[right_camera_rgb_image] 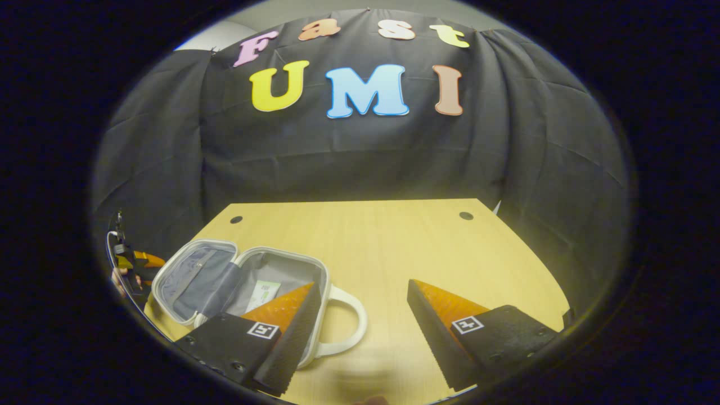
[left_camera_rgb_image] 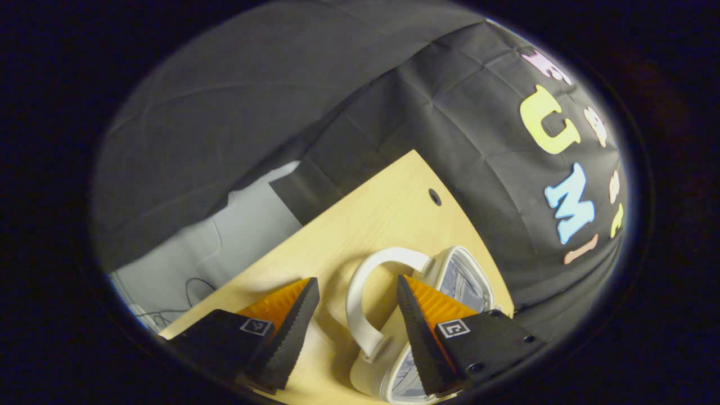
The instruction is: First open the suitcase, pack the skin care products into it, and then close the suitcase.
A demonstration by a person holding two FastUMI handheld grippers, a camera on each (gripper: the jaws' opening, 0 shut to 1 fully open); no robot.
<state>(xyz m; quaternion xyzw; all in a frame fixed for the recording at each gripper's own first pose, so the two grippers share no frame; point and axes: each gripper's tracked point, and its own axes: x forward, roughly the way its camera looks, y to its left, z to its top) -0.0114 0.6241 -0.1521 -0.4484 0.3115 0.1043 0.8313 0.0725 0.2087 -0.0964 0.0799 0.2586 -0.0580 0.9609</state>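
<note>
Packing comes next: the suitcase (right_camera_rgb_image: 247, 287) lies open on the surface (right_camera_rgb_image: 394, 247), no skin care products visible; right gripper (right_camera_rgb_image: 360, 332) and left gripper (left_camera_rgb_image: 357, 332) fingers spread, empty, beside its handle (left_camera_rgb_image: 365, 292).

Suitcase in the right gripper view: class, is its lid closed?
No, the suitcase lies open on the table, its lid folded back so the lining shows.
</note>
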